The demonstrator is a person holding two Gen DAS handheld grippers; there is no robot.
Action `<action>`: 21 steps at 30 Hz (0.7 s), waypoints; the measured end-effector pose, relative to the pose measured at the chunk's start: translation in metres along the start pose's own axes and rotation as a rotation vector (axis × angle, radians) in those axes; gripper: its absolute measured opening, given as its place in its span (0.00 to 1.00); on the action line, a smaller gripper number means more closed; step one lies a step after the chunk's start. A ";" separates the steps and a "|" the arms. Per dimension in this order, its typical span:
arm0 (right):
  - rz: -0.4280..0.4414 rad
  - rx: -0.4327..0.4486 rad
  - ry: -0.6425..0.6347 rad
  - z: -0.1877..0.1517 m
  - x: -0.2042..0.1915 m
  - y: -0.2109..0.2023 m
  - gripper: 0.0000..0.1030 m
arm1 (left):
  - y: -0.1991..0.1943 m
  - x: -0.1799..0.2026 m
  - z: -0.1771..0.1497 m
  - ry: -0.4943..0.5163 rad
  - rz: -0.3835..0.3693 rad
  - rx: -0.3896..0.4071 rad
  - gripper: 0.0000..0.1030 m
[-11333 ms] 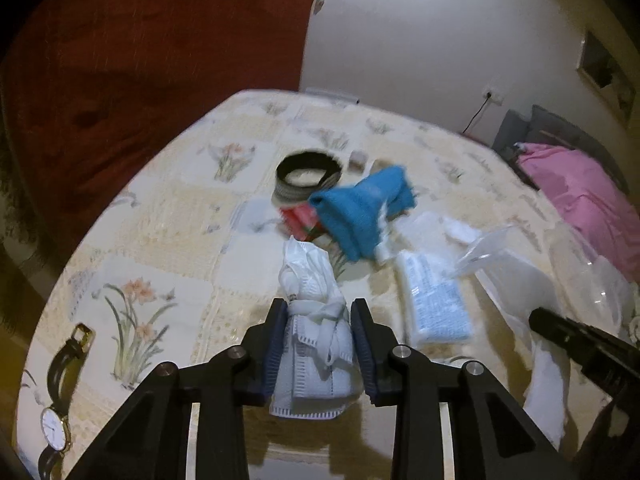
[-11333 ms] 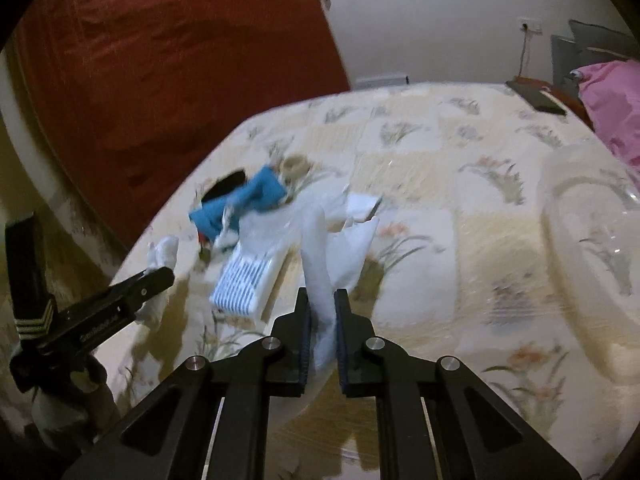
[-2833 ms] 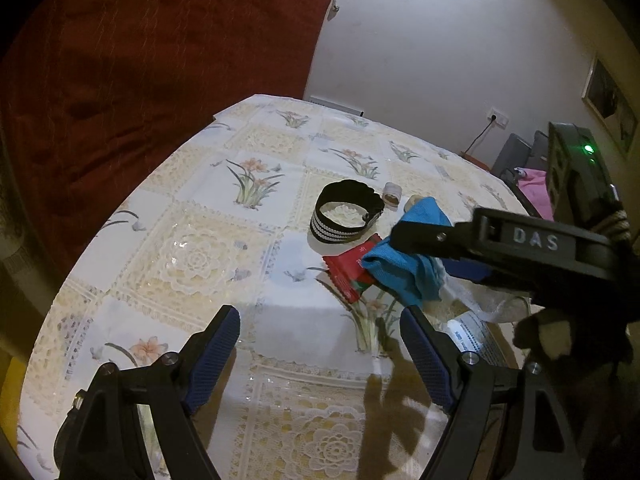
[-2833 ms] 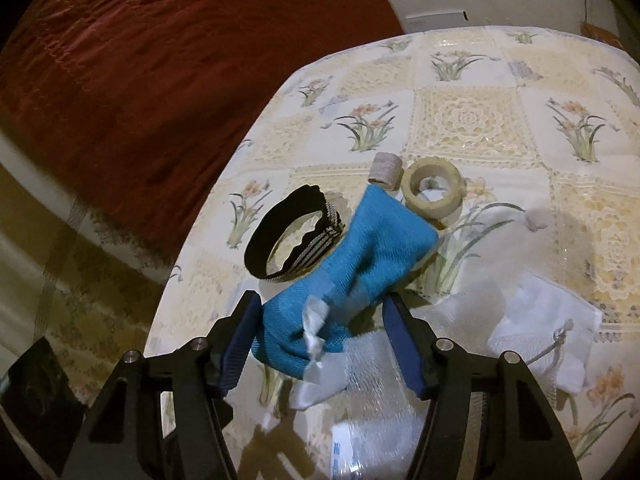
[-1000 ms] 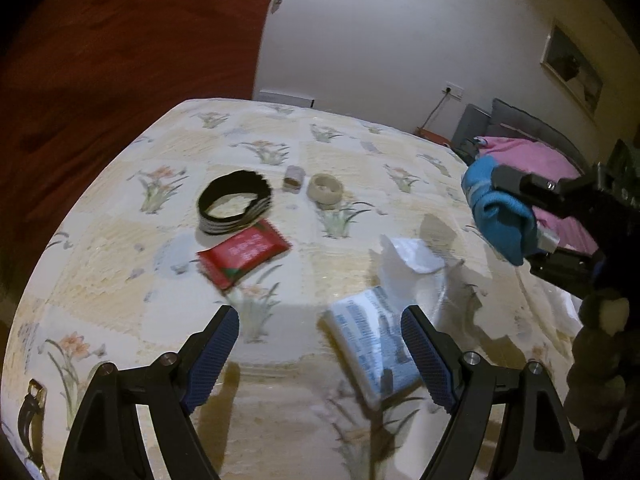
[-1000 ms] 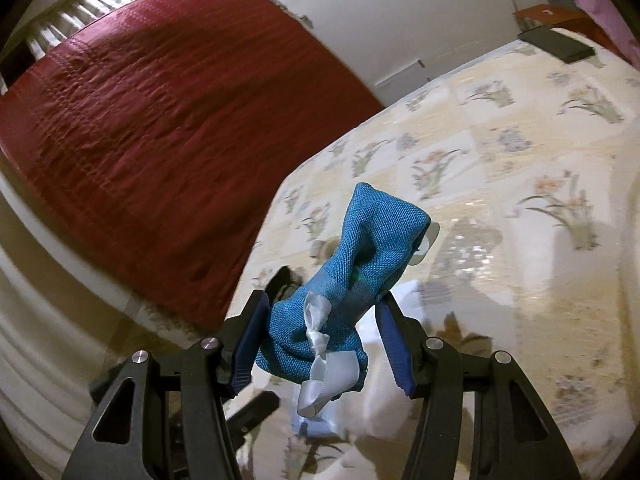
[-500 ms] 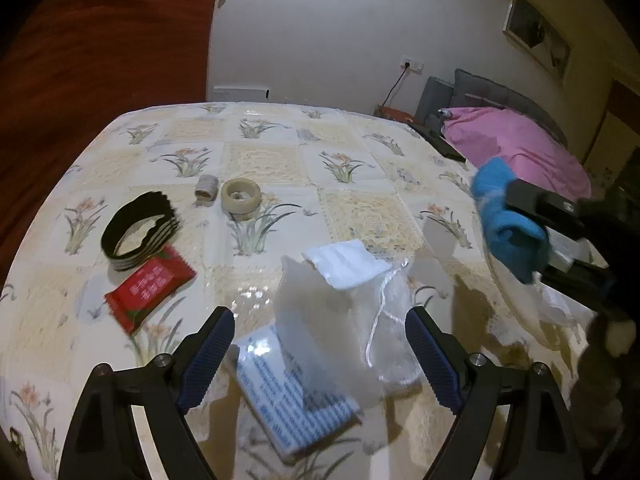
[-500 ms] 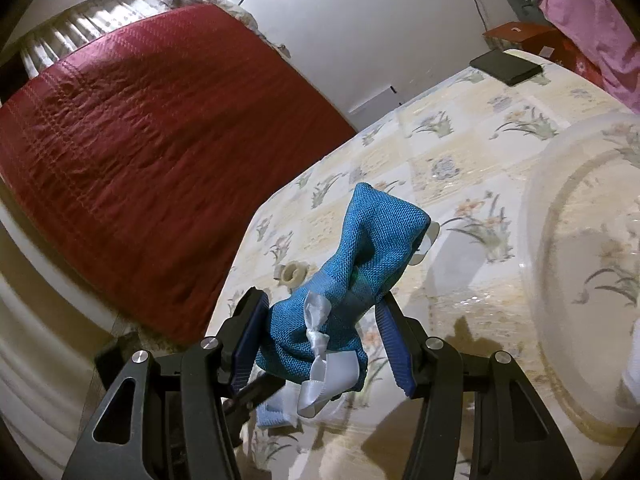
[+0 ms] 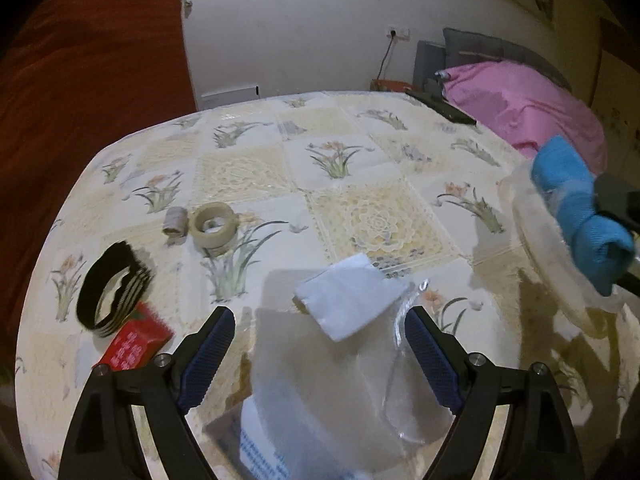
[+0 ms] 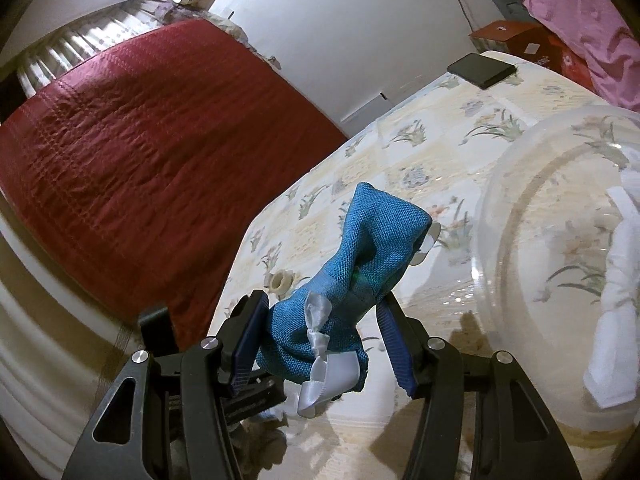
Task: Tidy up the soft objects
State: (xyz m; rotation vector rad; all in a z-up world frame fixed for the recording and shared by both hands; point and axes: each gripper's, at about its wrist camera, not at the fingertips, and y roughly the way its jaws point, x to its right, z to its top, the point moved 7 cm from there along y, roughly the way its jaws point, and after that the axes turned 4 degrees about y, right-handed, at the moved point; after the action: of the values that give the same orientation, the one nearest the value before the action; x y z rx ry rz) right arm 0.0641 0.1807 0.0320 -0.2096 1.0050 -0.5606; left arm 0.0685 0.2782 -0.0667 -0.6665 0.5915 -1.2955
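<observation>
The right gripper [image 10: 320, 340] clamps a coarse-woven blue pouch [image 10: 352, 276] tied with glossy white ribbon (its flared top pointing away), held in the air beside the rim of a clear plastic bowl [image 10: 492, 216] to its right. The left gripper [image 9: 318, 350] hangs splayed wide and empty above crinkled translucent bags [image 9: 352, 384] on the floral tablecloth [image 9: 248, 168].

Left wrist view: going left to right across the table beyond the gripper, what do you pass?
black striped band → small brown roll → tape roll → white folded cloth → clear bowl → blue pouch, held in the right gripper.
</observation>
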 end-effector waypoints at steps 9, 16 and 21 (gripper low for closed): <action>-0.005 0.008 0.013 0.002 0.009 -0.007 0.56 | 0.019 0.012 0.006 0.034 -0.048 -0.045 0.33; -0.018 0.020 0.010 0.003 0.013 -0.014 0.56 | 0.012 0.010 0.012 -0.012 -0.082 -0.006 0.14; -0.032 0.028 0.007 0.003 0.018 -0.021 0.56 | -0.004 0.004 0.020 -0.044 -0.083 0.048 0.13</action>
State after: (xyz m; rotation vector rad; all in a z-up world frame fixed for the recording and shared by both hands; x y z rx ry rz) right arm 0.0665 0.1530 0.0291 -0.1988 1.0010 -0.6043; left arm 0.0817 0.2760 -0.0504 -0.6843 0.4996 -1.3650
